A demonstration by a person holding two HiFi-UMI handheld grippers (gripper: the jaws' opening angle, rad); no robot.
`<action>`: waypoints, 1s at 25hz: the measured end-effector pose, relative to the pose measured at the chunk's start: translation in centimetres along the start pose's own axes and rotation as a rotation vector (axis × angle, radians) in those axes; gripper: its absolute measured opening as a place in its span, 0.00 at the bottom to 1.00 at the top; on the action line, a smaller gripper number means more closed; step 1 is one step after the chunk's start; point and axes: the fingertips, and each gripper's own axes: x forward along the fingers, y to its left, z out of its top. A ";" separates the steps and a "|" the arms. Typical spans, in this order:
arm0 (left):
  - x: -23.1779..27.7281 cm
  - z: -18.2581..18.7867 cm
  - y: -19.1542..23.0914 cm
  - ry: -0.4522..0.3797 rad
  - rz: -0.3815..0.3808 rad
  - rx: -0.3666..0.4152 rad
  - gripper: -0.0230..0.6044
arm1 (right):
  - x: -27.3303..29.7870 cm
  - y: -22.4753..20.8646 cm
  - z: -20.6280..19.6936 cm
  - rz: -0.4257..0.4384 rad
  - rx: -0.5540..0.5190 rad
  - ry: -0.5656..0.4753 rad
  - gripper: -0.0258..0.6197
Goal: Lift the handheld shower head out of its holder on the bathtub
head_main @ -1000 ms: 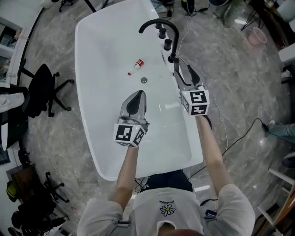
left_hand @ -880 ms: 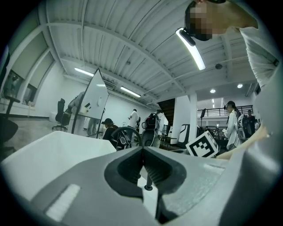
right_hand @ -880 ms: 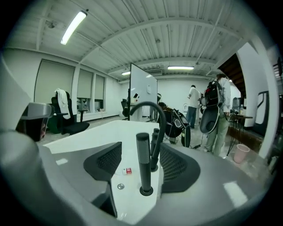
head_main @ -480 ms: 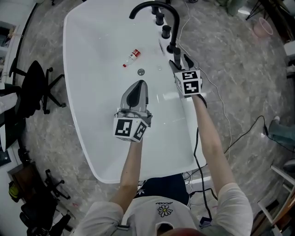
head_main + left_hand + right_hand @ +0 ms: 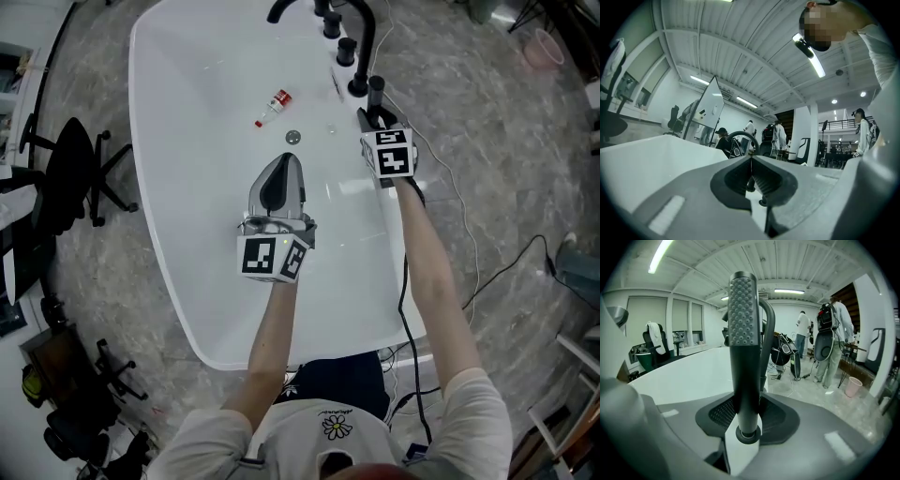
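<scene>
The black handheld shower head (image 5: 743, 333) stands upright in its holder (image 5: 748, 434) on the bathtub rim, also seen in the head view as a dark stick (image 5: 376, 89). My right gripper (image 5: 378, 120) (image 5: 748, 413) reaches over the rim. Its jaws have just been closing, and the ribbed pads now press on the handle from both sides. My left gripper (image 5: 281, 164) (image 5: 751, 161) hovers over the tub's inside, jaws together, nothing in them.
The white bathtub (image 5: 187, 141) holds a small red and white bottle (image 5: 274, 106) and a drain (image 5: 293, 137). A black arched faucet (image 5: 361, 37) with knobs stands on the rim beyond the shower head. Cables trail on the marble floor at the right.
My right gripper has come down and forward along the rim until its jaws are round the shower head's handle. The left gripper has sunk a little over the tub.
</scene>
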 end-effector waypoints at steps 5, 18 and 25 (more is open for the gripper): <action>0.2 0.4 -0.5 -0.007 -0.034 -0.002 0.04 | -1.5 -1.1 1.7 -0.030 0.060 -0.049 0.28; -0.7 11.9 -6.9 -0.127 -0.104 0.006 0.04 | -16.4 -1.3 18.8 -0.007 0.045 -0.335 0.28; -5.0 19.9 -11.9 -0.185 -0.134 0.036 0.04 | -28.8 1.3 24.9 -0.020 -0.014 -0.432 0.28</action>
